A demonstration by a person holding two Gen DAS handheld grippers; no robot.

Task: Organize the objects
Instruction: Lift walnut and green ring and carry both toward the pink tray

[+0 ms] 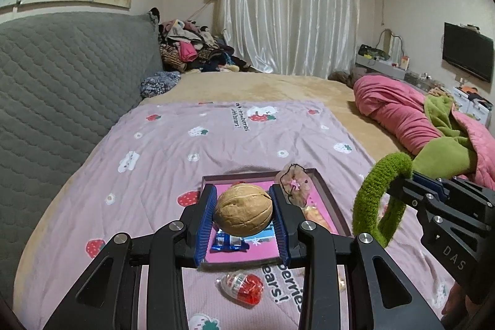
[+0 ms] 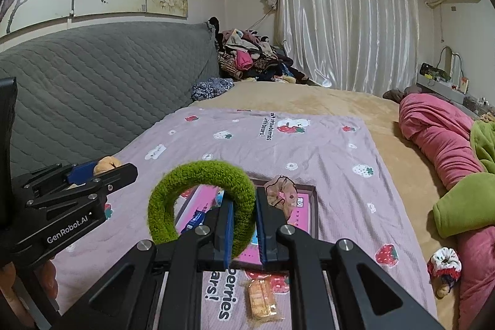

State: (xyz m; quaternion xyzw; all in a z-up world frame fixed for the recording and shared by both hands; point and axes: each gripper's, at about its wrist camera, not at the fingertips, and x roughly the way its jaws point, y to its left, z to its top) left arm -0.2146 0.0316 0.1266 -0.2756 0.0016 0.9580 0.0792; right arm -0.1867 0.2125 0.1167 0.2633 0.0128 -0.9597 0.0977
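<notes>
My left gripper (image 1: 243,214) is shut on a tan walnut (image 1: 244,214) and holds it above a shallow pink-lined tray (image 1: 328,200) on the bed. The tray holds a pink scrunchie (image 1: 294,184), a blue wrapped candy (image 1: 230,243) and an orange snack pack (image 1: 315,217). My right gripper (image 2: 244,225) is shut on a fuzzy green ring scrunchie (image 2: 198,175), held above the tray (image 2: 304,206). It also shows at the right of the left wrist view (image 1: 382,200). The left gripper with the walnut (image 2: 105,164) shows at the left of the right wrist view.
A red and clear egg-shaped toy (image 1: 243,288) lies on the pink strawberry sheet (image 1: 154,175) before the tray. A wrapped biscuit pack (image 2: 263,297) lies near my right gripper. A red-white scrunchie (image 2: 444,263) lies by the rolled pink quilt (image 2: 439,138). A grey headboard (image 1: 62,82) stands on the left.
</notes>
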